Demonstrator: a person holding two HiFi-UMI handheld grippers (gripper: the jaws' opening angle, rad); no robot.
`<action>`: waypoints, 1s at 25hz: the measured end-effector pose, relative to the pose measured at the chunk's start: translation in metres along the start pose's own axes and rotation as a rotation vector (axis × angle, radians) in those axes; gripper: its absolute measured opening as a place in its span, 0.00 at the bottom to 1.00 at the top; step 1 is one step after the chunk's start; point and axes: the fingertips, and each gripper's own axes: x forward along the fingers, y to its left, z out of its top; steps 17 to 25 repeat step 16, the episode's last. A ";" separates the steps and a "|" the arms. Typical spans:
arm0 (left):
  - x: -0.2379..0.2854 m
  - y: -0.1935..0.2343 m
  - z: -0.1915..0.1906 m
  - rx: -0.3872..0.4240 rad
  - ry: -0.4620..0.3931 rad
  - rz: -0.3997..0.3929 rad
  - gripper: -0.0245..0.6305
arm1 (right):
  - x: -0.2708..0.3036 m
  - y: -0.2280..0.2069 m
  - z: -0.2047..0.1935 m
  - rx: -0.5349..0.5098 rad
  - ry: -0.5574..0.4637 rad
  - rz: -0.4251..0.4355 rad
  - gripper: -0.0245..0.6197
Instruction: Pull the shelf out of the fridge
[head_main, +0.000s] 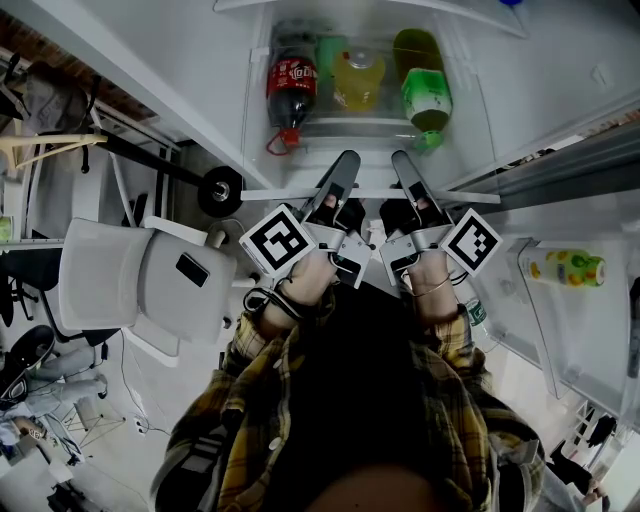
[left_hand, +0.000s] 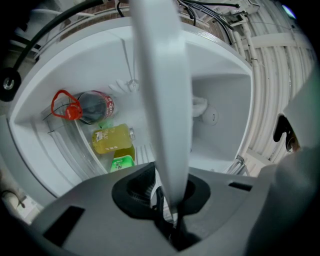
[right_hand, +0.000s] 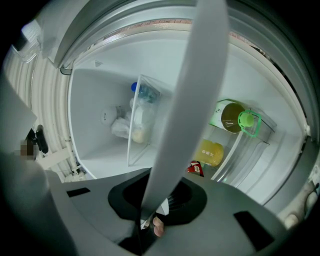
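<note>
The fridge shelf shows its white front rail (head_main: 270, 192) across the open fridge, just ahead of the person's hands. My left gripper (head_main: 343, 170) and right gripper (head_main: 403, 170) sit side by side at the rail's middle, each shut on it. In the left gripper view the rail (left_hand: 162, 75) runs as a pale bar straight into the left gripper (left_hand: 172, 205). In the right gripper view the rail (right_hand: 200, 85) likewise ends pinched in the right gripper (right_hand: 150, 210). Beyond the rail lie a cola bottle (head_main: 291, 85), a yellow drink (head_main: 358, 78) and a green bottle (head_main: 425, 95).
The fridge door (head_main: 600, 330) stands open at the right with a bottle (head_main: 565, 267) in its rack. A white chair (head_main: 130, 285) stands close on the left. Deeper in the fridge a clear box (right_hand: 142, 115) holds food.
</note>
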 end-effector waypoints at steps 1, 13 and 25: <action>0.000 0.000 0.000 -0.002 -0.001 0.000 0.10 | 0.000 0.000 0.000 0.001 0.001 -0.001 0.12; -0.001 -0.003 -0.001 -0.012 -0.003 -0.006 0.10 | -0.001 0.002 -0.001 0.002 0.003 0.001 0.12; -0.004 -0.003 -0.003 -0.016 -0.004 -0.003 0.10 | -0.004 0.004 -0.002 -0.001 0.006 0.000 0.12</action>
